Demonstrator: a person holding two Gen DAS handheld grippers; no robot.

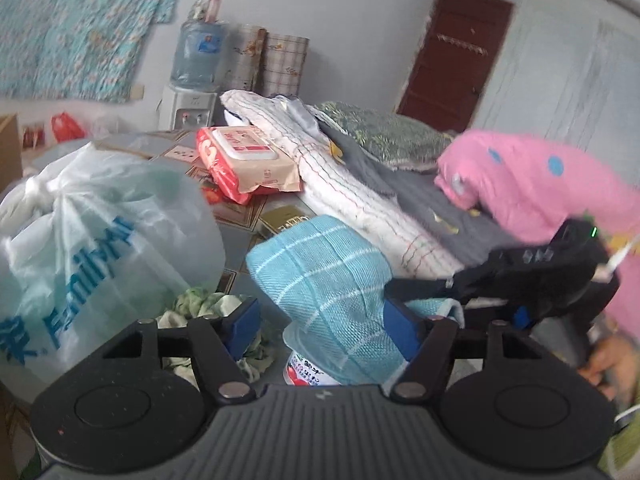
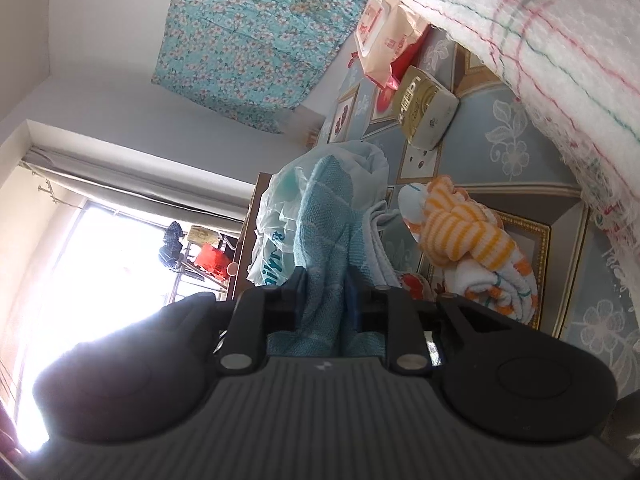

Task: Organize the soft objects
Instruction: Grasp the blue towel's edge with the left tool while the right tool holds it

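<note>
A light blue checked towel (image 1: 320, 276) is draped over a can (image 1: 308, 368) on the patterned tabletop (image 2: 500, 120). My left gripper (image 1: 320, 330) stands open around its lower part; the left pad is clear of the cloth and the right pad is at its edge. From the right, my right gripper (image 1: 436, 300) reaches in and has the towel's corner. In the right wrist view the blue towel (image 2: 324, 240) fills the narrow gap of the right gripper (image 2: 325, 300), with both pads against it. An orange-striped knit bundle (image 2: 464, 236) lies beside it.
A tied plastic bag (image 1: 100, 240) bulges at left, with a green-white cloth (image 1: 200, 304) at its foot. Behind are a wipes pack (image 1: 248, 156), a gold tissue pack (image 2: 424, 112), a folded white plaid blanket (image 1: 340, 184), grey cloth (image 1: 440, 208), a green pillow (image 1: 384, 132) and a pink dotted cloth (image 1: 540, 184).
</note>
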